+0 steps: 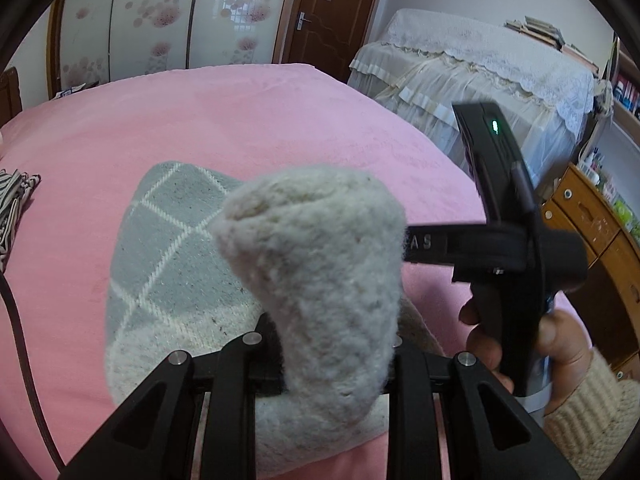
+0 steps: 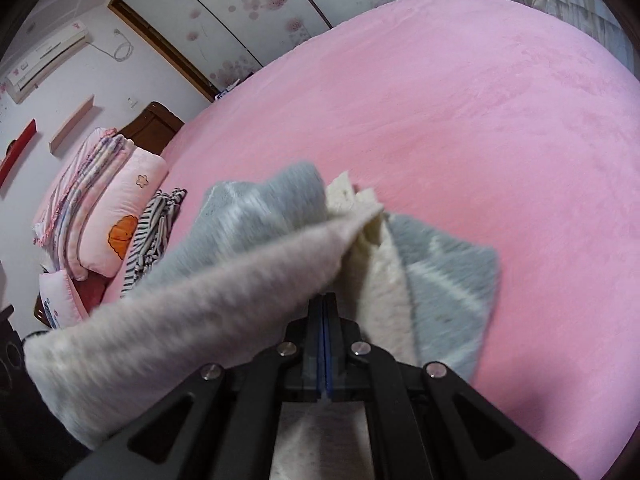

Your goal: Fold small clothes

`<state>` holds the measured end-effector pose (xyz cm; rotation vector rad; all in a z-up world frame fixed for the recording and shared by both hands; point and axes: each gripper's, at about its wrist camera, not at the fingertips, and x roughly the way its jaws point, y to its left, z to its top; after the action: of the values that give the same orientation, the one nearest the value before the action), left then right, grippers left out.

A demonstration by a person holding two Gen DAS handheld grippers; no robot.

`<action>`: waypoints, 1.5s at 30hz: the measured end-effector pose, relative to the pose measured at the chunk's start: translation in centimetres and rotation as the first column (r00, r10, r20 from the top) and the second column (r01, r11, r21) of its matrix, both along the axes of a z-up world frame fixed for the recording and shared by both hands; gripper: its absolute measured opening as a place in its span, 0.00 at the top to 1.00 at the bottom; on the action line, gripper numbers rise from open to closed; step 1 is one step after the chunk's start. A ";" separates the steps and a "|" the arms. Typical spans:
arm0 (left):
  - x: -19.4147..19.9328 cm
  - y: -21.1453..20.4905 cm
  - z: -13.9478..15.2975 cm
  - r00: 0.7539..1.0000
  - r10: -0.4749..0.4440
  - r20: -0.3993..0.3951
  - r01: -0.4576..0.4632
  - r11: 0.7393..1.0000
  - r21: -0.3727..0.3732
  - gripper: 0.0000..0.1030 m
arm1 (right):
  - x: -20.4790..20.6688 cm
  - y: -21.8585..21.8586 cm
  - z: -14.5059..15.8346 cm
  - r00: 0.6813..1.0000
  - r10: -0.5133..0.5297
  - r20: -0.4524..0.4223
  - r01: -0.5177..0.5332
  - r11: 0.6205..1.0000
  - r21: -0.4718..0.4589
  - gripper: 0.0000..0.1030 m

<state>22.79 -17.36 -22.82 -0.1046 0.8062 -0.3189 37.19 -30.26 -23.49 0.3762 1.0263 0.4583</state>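
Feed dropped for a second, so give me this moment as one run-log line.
step: folding | item: grey-and-cream garment on pink bed | left gripper: shut on cream fold | right gripper: shut on garment edge | striped cloth: aside

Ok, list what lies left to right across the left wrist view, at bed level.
Striped garment → grey-and-cream fleece garment, its cream part bunched up in the middle → the other gripper's black body → hand holding it → wooden cabinet.
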 end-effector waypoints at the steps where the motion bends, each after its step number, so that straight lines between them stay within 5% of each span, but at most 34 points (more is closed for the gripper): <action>1: -0.1 -0.5 -0.2 1.000 0.000 0.003 0.000 1.000 0.009 0.79 | 0.2 0.0 0.1 1.000 0.004 -0.002 -0.004 1.000 -0.014 0.98; 7: -1.3 -3.0 -1.2 1.000 -0.006 0.019 0.004 0.997 0.079 0.79 | -1.0 -1.4 -0.6 0.999 0.015 -0.040 -0.017 0.998 -0.052 0.98; 15: -2.7 -4.7 -2.1 0.999 0.021 0.046 -0.028 0.986 0.162 0.69 | -2.1 -5.3 -0.6 0.990 -0.013 -0.137 0.025 0.996 0.091 0.95; 17: -3.2 -5.3 -2.0 0.999 0.016 0.038 -0.022 0.989 0.144 0.43 | -2.0 -5.3 -0.2 0.987 -0.031 -0.156 0.046 0.995 0.094 0.81; 20: -3.8 -6.3 -1.3 0.999 0.005 0.032 -0.009 0.992 0.129 0.31 | -2.0 -5.6 0.0 0.983 -0.042 -0.180 0.058 0.995 0.082 0.64; 29: -4.5 -1.7 1.4 0.999 0.044 -0.016 -0.045 0.997 -0.063 0.30 | -2.8 -6.0 0.7 0.976 -0.033 -0.216 0.074 0.980 0.186 0.64; 37: -3.0 5.1 2.4 0.983 0.165 -0.086 -0.182 0.951 -0.250 0.28 | -1.8 -3.9 0.7 0.967 -0.009 -0.254 0.068 0.972 0.226 0.53; 45: -3.0 1.8 0.2 0.991 0.043 -0.125 -0.070 0.974 -0.217 0.26 | -1.5 -1.8 0.8 0.951 0.025 -0.310 0.047 0.974 0.223 0.44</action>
<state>19.81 -15.60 -22.60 -0.3580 0.8830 -0.3503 35.64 -32.08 -22.71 0.6756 1.2807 0.5186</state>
